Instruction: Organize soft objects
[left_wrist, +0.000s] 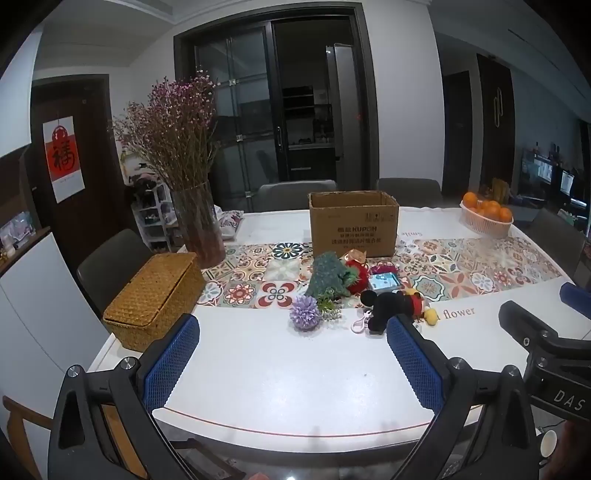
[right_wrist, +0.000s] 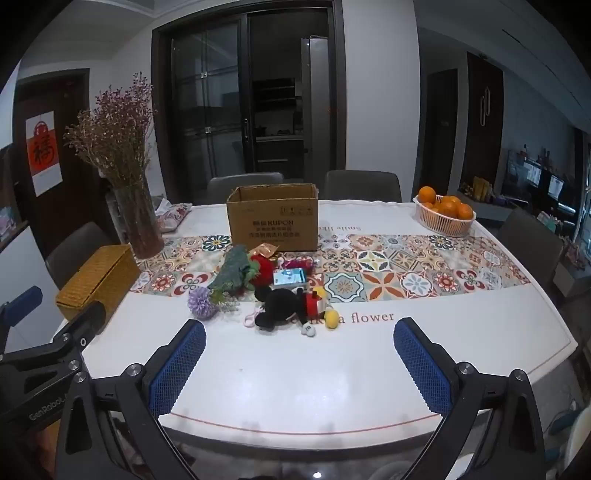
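Left gripper (left_wrist: 291, 354): fingers spread wide, nothing between them; it hovers over the bare near edge of the table (left_wrist: 280, 384), probably so the whole scene shows before a first pick.
Right gripper (right_wrist: 299, 358): also spread and empty, held level beside the left one; each tool shows at the edge of the other's view.
Soft objects: clustered ahead of both tools, past the fingertips, none touched.
Mickey plush (right_wrist: 284, 308): nearest to the right gripper, lying on its side just beyond its left finger, so likely the easiest first grab.
Purple pompom flower (left_wrist: 304, 315): straight ahead of the left gripper, between its fingers in view but farther off.
Green knitted toy (left_wrist: 327, 277) and red plush (left_wrist: 357, 277): behind the flower, touching each other.
Small blue pack (right_wrist: 289, 277): lies amid the pile; whether it is soft I cannot tell.
Cardboard box (right_wrist: 273, 219): open-topped, directly behind the pile, seemingly the intended container.
Wicker basket (left_wrist: 155, 299): lid closed, ahead-left of the left gripper.
Progress: judged not yet started.
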